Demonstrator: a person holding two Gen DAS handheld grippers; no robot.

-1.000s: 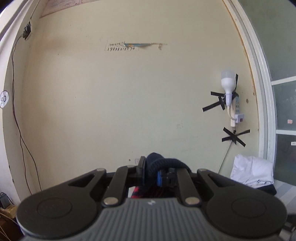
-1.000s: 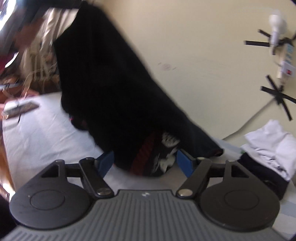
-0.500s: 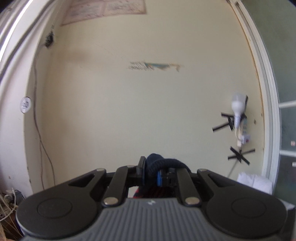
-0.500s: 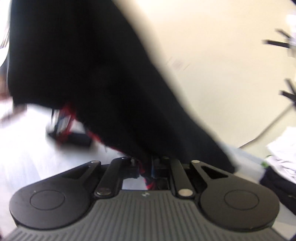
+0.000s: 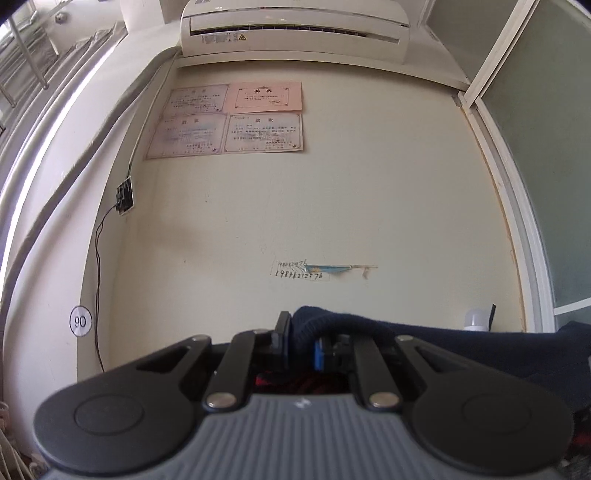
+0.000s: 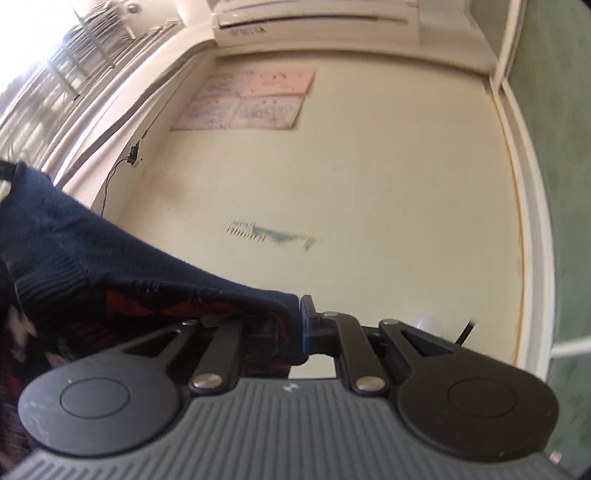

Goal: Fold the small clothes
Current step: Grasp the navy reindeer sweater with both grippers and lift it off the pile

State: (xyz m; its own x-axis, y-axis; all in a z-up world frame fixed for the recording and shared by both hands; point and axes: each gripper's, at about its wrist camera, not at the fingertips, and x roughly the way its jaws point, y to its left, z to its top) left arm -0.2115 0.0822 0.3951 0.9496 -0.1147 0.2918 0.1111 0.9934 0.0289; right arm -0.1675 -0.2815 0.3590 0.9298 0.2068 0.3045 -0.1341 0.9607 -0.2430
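The dark sweater is being held up in front of the wall, pinched tight at one edge by the left gripper and another by the right gripper, probably so it hangs flat for folding.

a lived-in room in a home or dormitory. a wall-mounted air conditioner sits high on a scuffed cream wall, with four paper certificates pasted below it. a phone number is handwritten on the paint beside a torn sticker remnant. a loose black cable hangs from a small wall box, and a frosted glass partition in a white frame stands at the right.
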